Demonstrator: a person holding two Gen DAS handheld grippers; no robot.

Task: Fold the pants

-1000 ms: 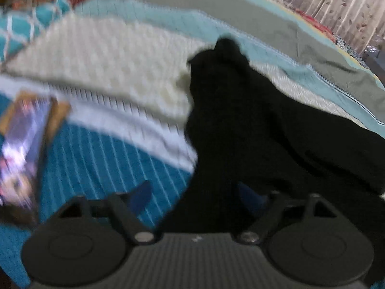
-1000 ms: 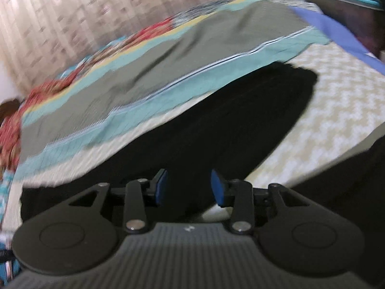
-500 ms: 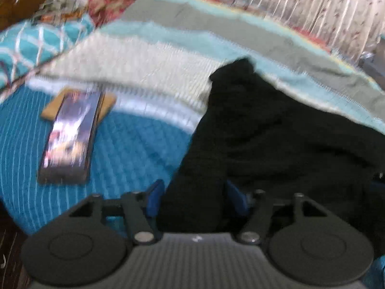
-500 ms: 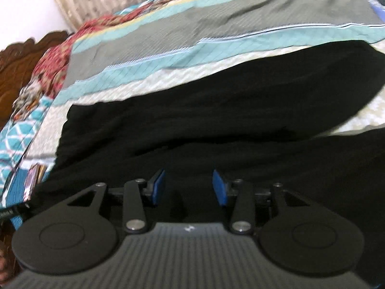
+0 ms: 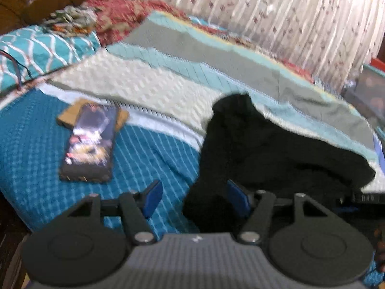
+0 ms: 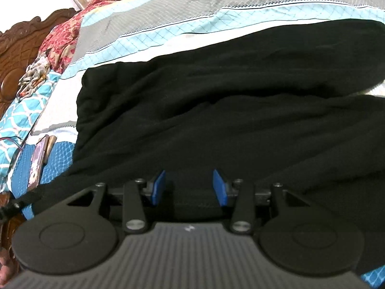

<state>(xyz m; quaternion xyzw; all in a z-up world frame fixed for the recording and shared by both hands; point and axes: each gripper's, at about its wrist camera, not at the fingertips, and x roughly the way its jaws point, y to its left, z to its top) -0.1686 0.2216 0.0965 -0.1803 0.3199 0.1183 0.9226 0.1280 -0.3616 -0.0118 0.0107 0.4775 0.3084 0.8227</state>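
Note:
Black pants (image 5: 264, 149) lie spread on the striped bedspread (image 5: 149, 84). In the right wrist view the pants (image 6: 216, 96) fill most of the frame, one leg folded over the other. My left gripper (image 5: 195, 198) is open at the pants' near left edge, one blue finger over the blue cover, the other over black cloth. My right gripper (image 6: 190, 187) is open, low over the near edge of the pants, with black cloth between the blue fingers.
A phone (image 5: 90, 142) on a tan card lies on the blue cover left of the pants, also seen in the right wrist view (image 6: 38, 161). Pillows (image 5: 43, 50) and a wooden headboard (image 6: 21, 50) sit at the bed's left end. Curtains (image 5: 288, 19) hang behind.
The left gripper's jaws have widened and it has pulled back from the pants' edge. The right gripper has swung left and come down low over the pants, still open.

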